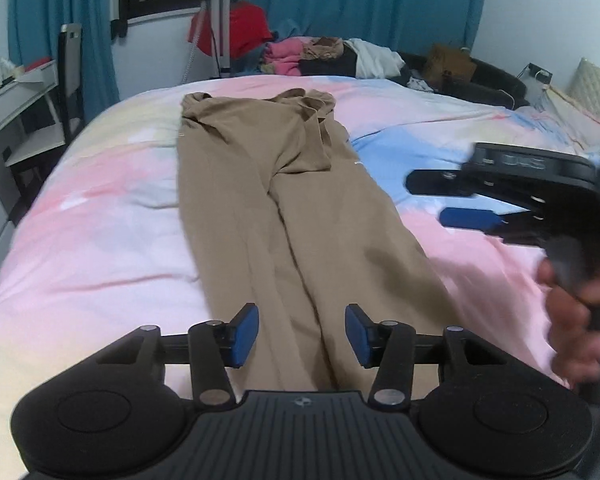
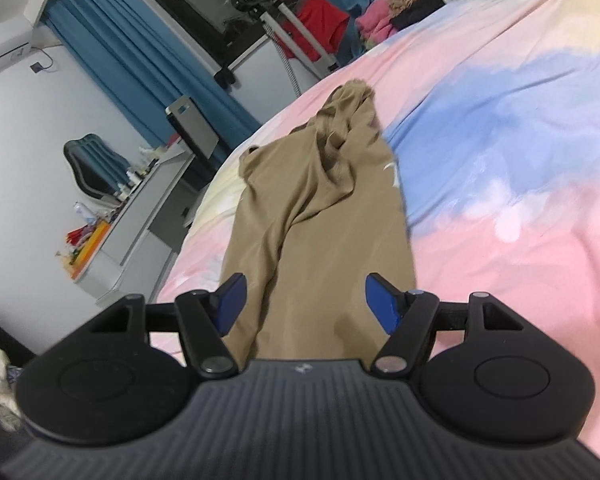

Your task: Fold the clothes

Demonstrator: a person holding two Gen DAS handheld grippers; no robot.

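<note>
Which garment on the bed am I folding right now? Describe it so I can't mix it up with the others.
Start at the big bed with the pink, blue and yellow cover. Lying lengthwise down its middle are tan trousers, legs side by side, with both open grippers near the leg ends. Unlike the crumpled clothes pile at the far edge, they lie alone and are spread out almost flat.

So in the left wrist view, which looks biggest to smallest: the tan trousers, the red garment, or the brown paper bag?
1. Tan trousers, by far.
2. Red garment.
3. Brown paper bag.
The last two sit much farther away, so their real sizes are unsure.
</note>
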